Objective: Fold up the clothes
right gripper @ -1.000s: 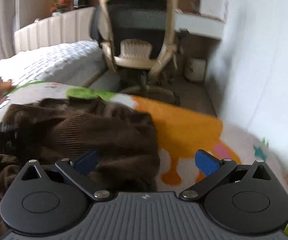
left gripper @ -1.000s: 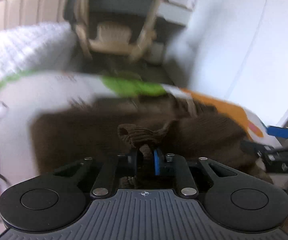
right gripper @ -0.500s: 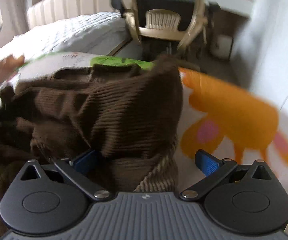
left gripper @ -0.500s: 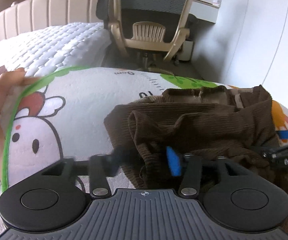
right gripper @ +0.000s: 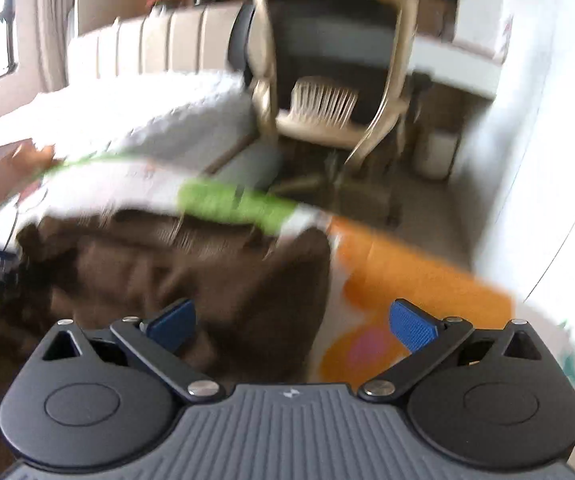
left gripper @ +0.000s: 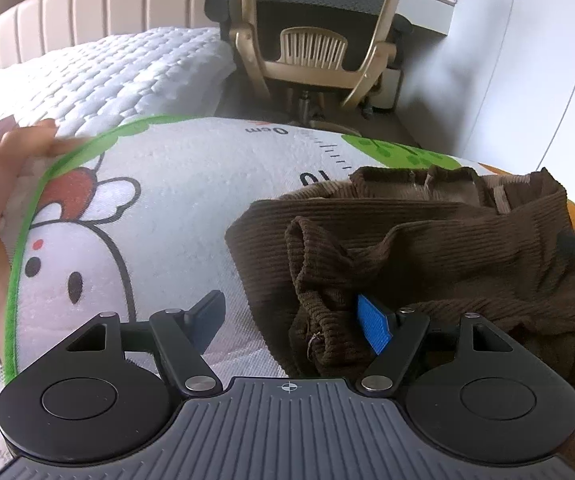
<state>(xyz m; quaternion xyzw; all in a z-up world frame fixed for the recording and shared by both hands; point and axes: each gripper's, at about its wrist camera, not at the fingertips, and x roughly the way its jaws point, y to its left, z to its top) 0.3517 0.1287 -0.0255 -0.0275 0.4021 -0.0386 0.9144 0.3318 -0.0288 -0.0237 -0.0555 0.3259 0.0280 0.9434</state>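
We have just let go with our left gripper [left gripper: 293, 320]: a second ago its fingers pinched a bunched fold of the brown corduroy garment [left gripper: 427, 248], and now they stand spread wide, the left pad over the bare play mat [left gripper: 191, 184] and the blue right pad touching the crumpled cloth. Our right gripper [right gripper: 291, 322] is spread as before, now hovering over the garment's right edge, where brown meets the mat's orange patch [right gripper: 407, 276].

We judge that a fold has just been laid down and both tools are free for a new grasp. The garment lies toward the mat's right side, its far edge near the printed ruler marks [left gripper: 327, 152], doubled over itself, with a rumpled lump just ahead of our left gripper that wants smoothing.

Much is unclear. The right wrist view is smeared by motion, so the garment's edges there are hard to read. Its near part is hidden behind both gripper bodies, and we cannot tell which kind of garment it is. A bare hand [left gripper: 11, 168] rests at the mat's far-left edge, mostly cut off. An office chair [left gripper: 319, 40] stands beyond the mat's far edge.
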